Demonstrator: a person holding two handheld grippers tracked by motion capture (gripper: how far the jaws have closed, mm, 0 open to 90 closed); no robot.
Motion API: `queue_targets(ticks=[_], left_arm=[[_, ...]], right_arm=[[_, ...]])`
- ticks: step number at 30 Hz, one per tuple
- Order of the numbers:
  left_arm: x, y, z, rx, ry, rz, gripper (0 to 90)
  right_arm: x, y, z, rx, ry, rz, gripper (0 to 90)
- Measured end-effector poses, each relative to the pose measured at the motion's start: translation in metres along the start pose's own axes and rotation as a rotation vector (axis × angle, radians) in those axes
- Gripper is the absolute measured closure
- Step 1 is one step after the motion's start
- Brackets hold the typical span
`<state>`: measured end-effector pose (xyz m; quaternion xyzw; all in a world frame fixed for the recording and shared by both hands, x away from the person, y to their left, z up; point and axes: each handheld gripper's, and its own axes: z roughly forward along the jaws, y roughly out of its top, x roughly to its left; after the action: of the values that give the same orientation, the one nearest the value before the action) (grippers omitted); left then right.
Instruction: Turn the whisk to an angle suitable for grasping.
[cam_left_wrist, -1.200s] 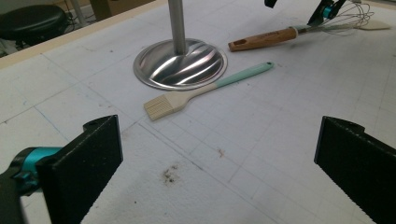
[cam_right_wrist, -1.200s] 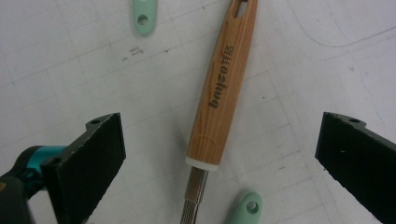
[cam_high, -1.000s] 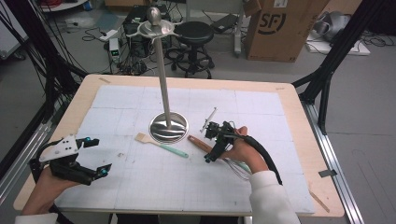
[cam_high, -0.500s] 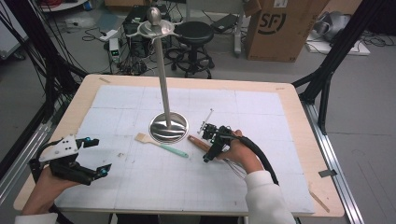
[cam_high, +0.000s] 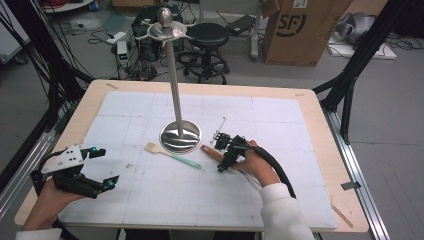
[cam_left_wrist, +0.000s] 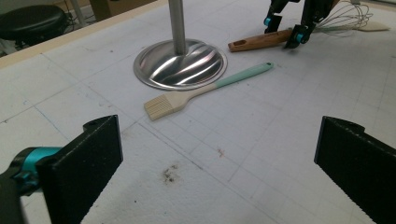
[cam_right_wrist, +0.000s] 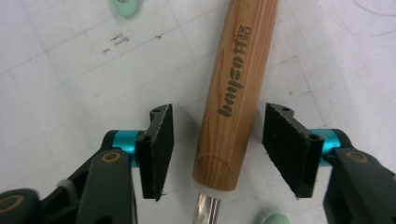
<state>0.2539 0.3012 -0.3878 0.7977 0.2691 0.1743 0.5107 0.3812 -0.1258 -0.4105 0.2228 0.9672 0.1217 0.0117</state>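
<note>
Your right tongs (cam_right_wrist: 215, 149) have been closing and now straddle the whisk's (cam_right_wrist: 236, 88) smooth round wooden handle without touching it; it runs bottom to top, at frame centre. Your left tongs (cam_left_wrist: 215, 158) gape wide over the gridded worktop (cam_left_wrist: 261, 154).

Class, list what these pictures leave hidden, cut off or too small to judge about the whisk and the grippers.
- Whisk wires: cut by the left gripper view's top edge, partly behind the right gripper.
- Wooden handle: its far end is cut by the right gripper view's top edge.
- Handle lettering: too small in the high view.
</note>
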Motion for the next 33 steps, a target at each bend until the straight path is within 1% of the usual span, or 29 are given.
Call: queue_targets(ticks=[1,2,3,4,5,7,8,9,10,11,12,15,16,18,20,21,22,23,25,27,30,31,33], left_arm=[[0.0,0.0,0.0,-0.001,0.003,0.0,1.6],[0.0,0.0,0.0,-0.001,0.003,0.0,1.6],[0.0,0.0,0.0,-0.001,0.003,0.0,1.6],[0.0,0.0,0.0,0.0,0.003,0.002,1.6],[0.0,0.0,0.001,0.001,0.002,0.003,1.6],[0.0,0.0,0.001,0.002,0.002,0.003,1.6],[-0.001,0.0,0.001,0.002,0.003,0.001,1.7],[-0.001,0.0,0.001,0.001,0.003,0.001,1.7],[-0.001,0.0,0.001,0.001,0.003,0.001,1.7],[-0.001,0.0,0.001,0.001,0.004,0.001,1.7],[-0.001,0.0,0.0,0.0,0.004,0.001,1.6],[-0.001,0.0,0.0,0.0,0.003,0.003,1.6],[-0.001,0.0,0.0,-0.001,0.003,0.003,1.6],[-0.001,0.0,0.0,-0.001,0.002,0.005,1.6],[0.0,0.0,0.0,-0.002,0.001,0.004,1.7],[0.0,0.0,0.0,-0.002,0.0,0.003,1.6],[0.0,0.0,0.0,-0.001,0.001,0.001,1.7],[0.0,0.0,0.0,-0.001,0.002,0.002,1.6],[0.0,-0.001,0.0,0.001,0.004,-0.002,1.6],[0.001,-0.002,-0.001,0.002,0.006,-0.003,1.7],[0.002,-0.002,-0.001,0.003,0.007,-0.003,1.7],[0.002,-0.002,-0.001,0.0,0.007,-0.007,1.7],[0.002,-0.003,-0.001,0.002,0.009,-0.009,1.6]], right_arm=[[0.0,0.0,-0.001,0.012,-0.002,-0.004,45.6],[0.001,0.0,0.0,0.002,0.005,0.005,46.3],[0.002,0.0,0.0,0.003,-0.005,0.009,49.3],[0.002,0.0,0.0,0.003,-0.005,0.009,49.3],[0.003,0.001,0.0,0.008,-0.021,0.013,51.5],[0.004,0.001,0.0,0.009,-0.025,0.021,52.2],[0.005,0.002,0.0,0.017,-0.03,0.017,54.9],[0.006,0.003,0.0,0.021,-0.03,0.03,56.5],[0.006,0.003,0.0,0.021,-0.03,0.03,56.5],[0.006,0.004,0.0,0.032,-0.021,0.032,63.0],[0.007,0.004,-0.001,0.036,-0.026,0.033,65.3],[0.006,0.005,-0.001,0.047,-0.025,0.045,66.5],[0.007,0.006,-0.001,0.05,-0.028,0.061,67.0],[0.007,0.007,-0.001,0.055,-0.027,0.068,68.9],[0.007,0.007,-0.001,0.054,-0.029,0.065,69.1],[0.007,0.007,-0.001,0.057,-0.029,0.079,69.5],[0.007,0.007,-0.001,0.054,-0.021,0.084,69.7],[0.006,0.006,-0.002,0.042,0.004,0.081,70.0],[0.007,0.006,-0.003,0.043,0.009,0.082,70.1],[0.008,0.006,-0.008,0.019,0.018,0.068,70.2],[0.008,0.004,-0.013,-0.007,0.03,0.065,70.3],[0.008,0.002,-0.018,-0.041,0.038,0.057,70.4],[0.008,0.001,-0.021,-0.052,0.044,0.058,70.4]])
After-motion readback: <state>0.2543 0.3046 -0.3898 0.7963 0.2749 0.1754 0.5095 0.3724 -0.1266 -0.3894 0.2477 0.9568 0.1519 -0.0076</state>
